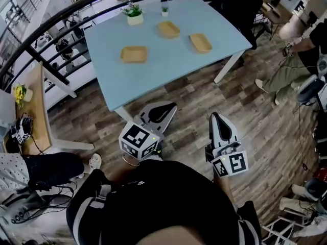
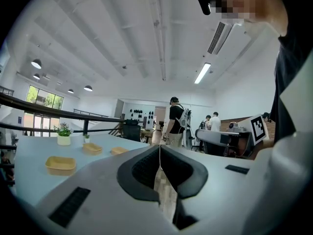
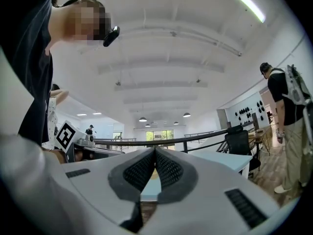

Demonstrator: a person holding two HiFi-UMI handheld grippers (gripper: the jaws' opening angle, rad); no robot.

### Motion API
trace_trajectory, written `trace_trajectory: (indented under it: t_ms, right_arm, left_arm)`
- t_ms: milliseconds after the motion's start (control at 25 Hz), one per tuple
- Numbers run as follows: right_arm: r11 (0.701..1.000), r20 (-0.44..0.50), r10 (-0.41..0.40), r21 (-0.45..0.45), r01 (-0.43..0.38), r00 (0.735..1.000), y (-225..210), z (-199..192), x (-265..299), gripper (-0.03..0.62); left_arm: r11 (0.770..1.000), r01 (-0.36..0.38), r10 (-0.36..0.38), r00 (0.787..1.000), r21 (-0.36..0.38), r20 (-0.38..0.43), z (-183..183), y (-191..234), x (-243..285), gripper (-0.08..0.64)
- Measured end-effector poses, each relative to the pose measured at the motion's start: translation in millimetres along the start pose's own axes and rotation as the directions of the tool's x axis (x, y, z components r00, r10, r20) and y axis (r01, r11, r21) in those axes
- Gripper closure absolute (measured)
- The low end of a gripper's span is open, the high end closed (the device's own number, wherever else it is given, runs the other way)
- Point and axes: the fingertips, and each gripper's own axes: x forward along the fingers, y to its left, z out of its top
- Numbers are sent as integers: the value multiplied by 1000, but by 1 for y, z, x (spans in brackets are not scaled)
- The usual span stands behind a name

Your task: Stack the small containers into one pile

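Wooden floor [image 1: 265, 111] separates the person from the pale blue tabletop [image 1: 168, 70], where three small containers [image 1: 134, 54] lie well apart, unstacked. This looks like the approach; next comes reaching one container and opening to grasp it. Left gripper [image 1: 172, 106] and right gripper [image 1: 213, 115] point level, close to the body, jaws pressed together, empty.

Heads up, in the head view the person's own dark torso [image 1: 168, 200] swallows the back ends of the left gripper [image 1: 171, 106] and right gripper [image 1: 214, 116], the seated person [image 1: 286, 75] gets chopped by the right edge, and in the right gripper view only a sliver of one tan container [image 3: 153, 173] peeks between the closed jaws.
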Motion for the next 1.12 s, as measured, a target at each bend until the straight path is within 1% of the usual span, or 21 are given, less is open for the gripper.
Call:
trace_trajectory:
  t_ms: [280,640,840,1120]
  right_arm:
    - [1000,7,21,-2,-21,1000,8,-5,56,591]
    - [999,5,34,12,-34,999,7,-11,112,592]
    - [998,-4,49,33,-49,999,9,-18,133,591]
    - [996,-18,76,53,-75,997,-3,-27,146,591]
  left_arm:
    - [1000,-25,24,1000,-10,-17,-3,59,-2,543]
    - [999,-34,34,999,12,-14,8,111,7,543]
    - [999,-53,53,998,-4,-14,4,132,6,543]
    - [997,-71,70,997,-16,-38,-5,140,20,542]
